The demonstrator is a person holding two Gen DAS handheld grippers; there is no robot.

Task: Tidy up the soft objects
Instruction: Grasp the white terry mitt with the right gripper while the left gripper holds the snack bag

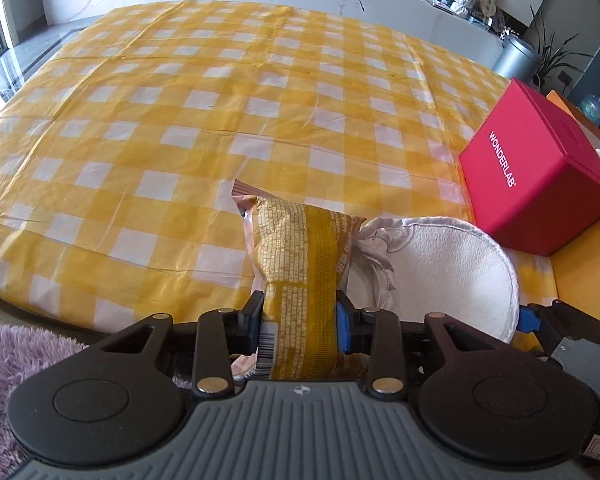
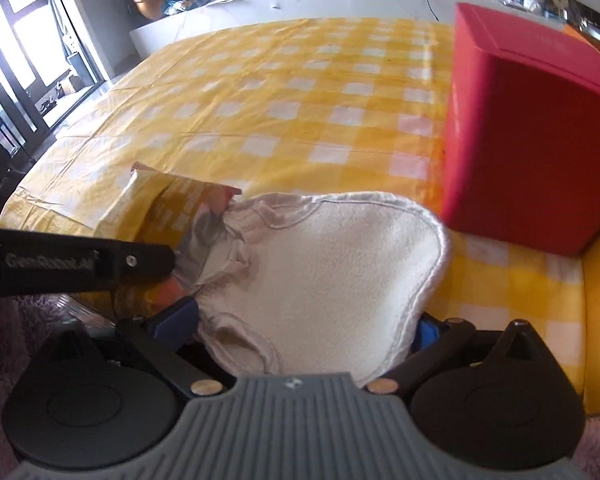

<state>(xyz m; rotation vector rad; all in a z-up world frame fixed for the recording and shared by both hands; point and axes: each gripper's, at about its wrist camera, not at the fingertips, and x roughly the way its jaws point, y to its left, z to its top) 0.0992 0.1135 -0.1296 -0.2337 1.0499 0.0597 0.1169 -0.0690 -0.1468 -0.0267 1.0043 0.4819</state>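
While the left tool [image 1: 300,312] is clamped on the near end of a yellow snack bag [image 1: 300,264], its fingers pressing both sides, the bag's long axis runs straight ahead along the fingers, far end resting on the checked cloth [image 1: 180,120]. Bag is just left of the white towel [image 1: 440,272], touching its crumpled edge.

Right tool [image 2: 304,328] straddles the near part of the towel: blue pads sit wide apart on either side, jaws spread, and the towel bulges up between them. Cannot tell if the pads actually pinch it; view is blurred. Towel lies directly ahead of the right tool, wide side across the fingers, rounded edge pointing toward the red box [image 2: 532,128].

Key relation: red box stands ahead and to the right of both tools, much nearer the right one, with the towel's far edge just short of its base. Left tool would have to cross over the towel to reach it. Orange surface [image 1: 584,280] lies right of the box; purple rug [image 1: 4,360] sits at near left, below the tabletop edge.

Likely step: both items gripped or nearly so, sorting not done yet.
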